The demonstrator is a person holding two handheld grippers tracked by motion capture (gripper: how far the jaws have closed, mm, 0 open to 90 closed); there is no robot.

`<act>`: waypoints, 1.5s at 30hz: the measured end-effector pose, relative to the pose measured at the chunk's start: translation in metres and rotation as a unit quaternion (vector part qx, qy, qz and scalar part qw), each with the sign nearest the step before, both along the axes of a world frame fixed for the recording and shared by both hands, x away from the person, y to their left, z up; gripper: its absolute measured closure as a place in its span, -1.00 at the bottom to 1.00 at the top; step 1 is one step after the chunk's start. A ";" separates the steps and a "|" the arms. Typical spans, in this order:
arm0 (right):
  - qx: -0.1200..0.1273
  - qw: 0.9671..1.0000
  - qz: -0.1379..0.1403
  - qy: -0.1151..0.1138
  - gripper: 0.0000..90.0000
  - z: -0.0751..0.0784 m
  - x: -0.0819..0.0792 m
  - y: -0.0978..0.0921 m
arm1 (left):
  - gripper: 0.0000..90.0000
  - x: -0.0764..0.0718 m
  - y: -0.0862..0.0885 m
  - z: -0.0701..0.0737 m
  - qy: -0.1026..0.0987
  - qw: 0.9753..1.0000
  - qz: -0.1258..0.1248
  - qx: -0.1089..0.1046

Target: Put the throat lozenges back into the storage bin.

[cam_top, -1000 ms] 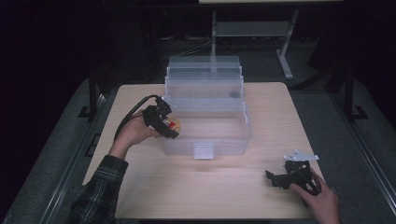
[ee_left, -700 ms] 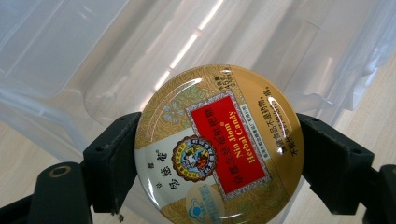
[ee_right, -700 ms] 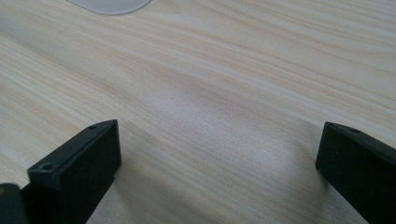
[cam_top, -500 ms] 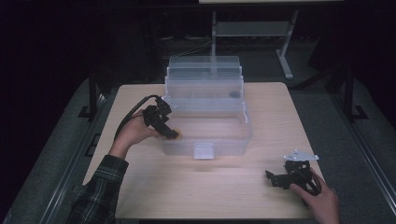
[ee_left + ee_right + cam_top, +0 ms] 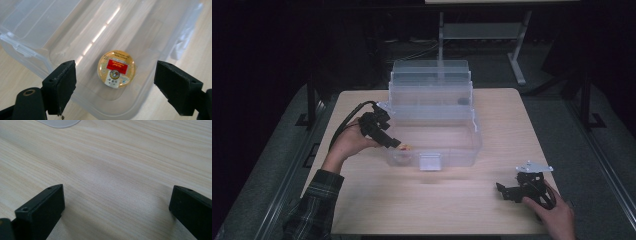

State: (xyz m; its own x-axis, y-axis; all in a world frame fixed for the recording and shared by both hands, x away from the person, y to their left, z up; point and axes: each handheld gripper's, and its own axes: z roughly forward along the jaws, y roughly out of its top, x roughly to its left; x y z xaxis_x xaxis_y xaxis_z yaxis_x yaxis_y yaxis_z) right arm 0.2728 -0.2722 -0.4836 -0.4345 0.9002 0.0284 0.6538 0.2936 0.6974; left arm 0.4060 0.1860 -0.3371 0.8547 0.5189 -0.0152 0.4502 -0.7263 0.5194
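One clear bin (image 5: 432,125), one round sealed cup (image 5: 116,69), two hand-held grippers (image 5: 115,87).

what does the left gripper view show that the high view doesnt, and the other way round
Left gripper view alone: the round amber jelly cup with its red label readable, lying on the floor of the clear bin, apart from both open jaws. High view alone: the right gripper low over the table, and the bin's raised lid. Both: the bin and the left gripper over it.

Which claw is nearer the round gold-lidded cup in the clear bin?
Left. The left claw hangs open just above the cup lying in the clear bin; the right claw sits far off at the table's near right corner.
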 end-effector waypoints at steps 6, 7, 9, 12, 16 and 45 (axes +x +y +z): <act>0.000 1.000 0.000 0.000 -1.00 0.000 0.000 0.000 | -0.64 -0.011 0.014 0.002 -0.013 1.000 0.012 -0.018; 0.000 1.000 0.000 0.000 -1.00 0.000 0.000 0.000 | -0.65 -0.012 0.016 0.002 -0.014 1.000 0.014 -0.019; 0.000 1.000 0.000 0.000 -1.00 0.000 0.000 0.000 | -0.67 -0.016 0.020 0.002 -0.017 0.999 0.016 -0.027; 0.000 1.000 0.000 0.000 -1.00 0.000 0.000 0.000 | -0.70 -0.023 0.026 0.001 -0.026 0.999 0.022 -0.030; 0.000 1.000 0.000 0.000 -1.00 0.000 0.000 0.000 | -0.71 -0.031 0.033 -0.003 -0.031 0.999 0.029 -0.034; 0.000 1.000 -0.001 0.000 -1.00 0.000 0.000 0.000 | -0.72 -0.091 0.069 -0.061 -0.073 0.994 0.056 -0.066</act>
State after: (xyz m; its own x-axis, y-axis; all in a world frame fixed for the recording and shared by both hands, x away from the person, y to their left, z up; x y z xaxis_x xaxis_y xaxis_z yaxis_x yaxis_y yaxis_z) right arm 0.2727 -0.2720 -0.4837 -0.4326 0.9011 0.0284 0.6545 0.2923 0.6973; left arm 0.3147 0.2550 -0.3979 0.7898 0.6127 0.0295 0.4376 -0.5965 0.6729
